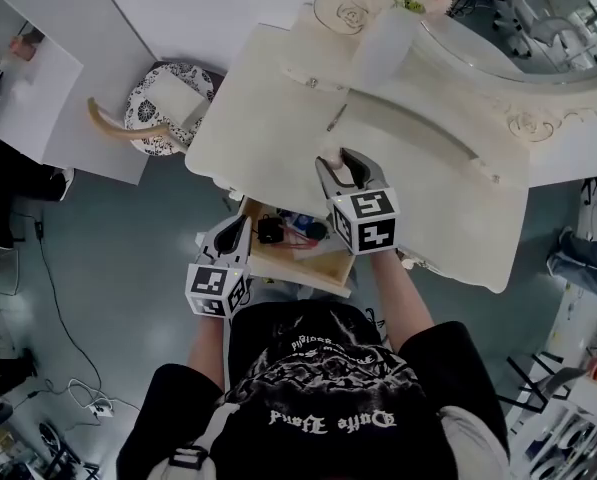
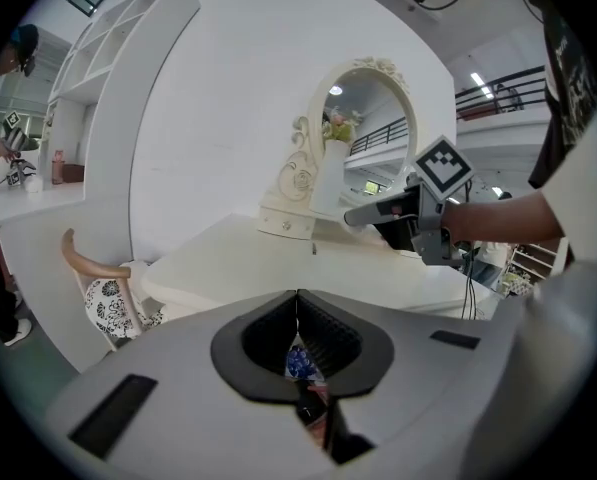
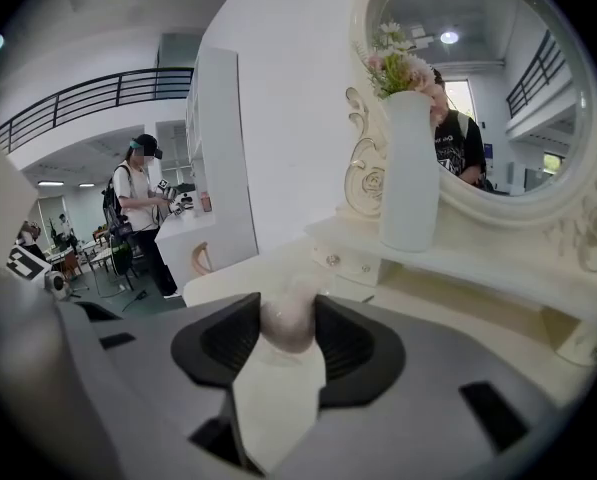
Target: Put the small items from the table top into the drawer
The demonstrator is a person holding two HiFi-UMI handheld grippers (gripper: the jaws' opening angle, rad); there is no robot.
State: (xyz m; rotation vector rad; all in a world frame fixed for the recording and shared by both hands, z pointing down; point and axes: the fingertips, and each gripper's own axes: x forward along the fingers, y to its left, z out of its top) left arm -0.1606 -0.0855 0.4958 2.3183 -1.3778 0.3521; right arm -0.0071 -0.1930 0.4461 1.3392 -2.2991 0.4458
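While above the table (image 1: 268,118), right gripper (image 1: 336,163) outstretched.

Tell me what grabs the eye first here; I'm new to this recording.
The right gripper holds a pale round item over the cream table. At the table's back stand an ornate mirror and a vase of flowers. Below the table's front edge, the left gripper hangs shut at the open drawer.

Pale pinkish round item (image 3: 286,328) in right gripper (image 1: 350,168); wooden drawer (image 1: 308,273) open

Staged studio hall: vanity table (image 1: 268,118), mezzanine railing (image 3: 88,93), floor cables (image 1: 96,404)
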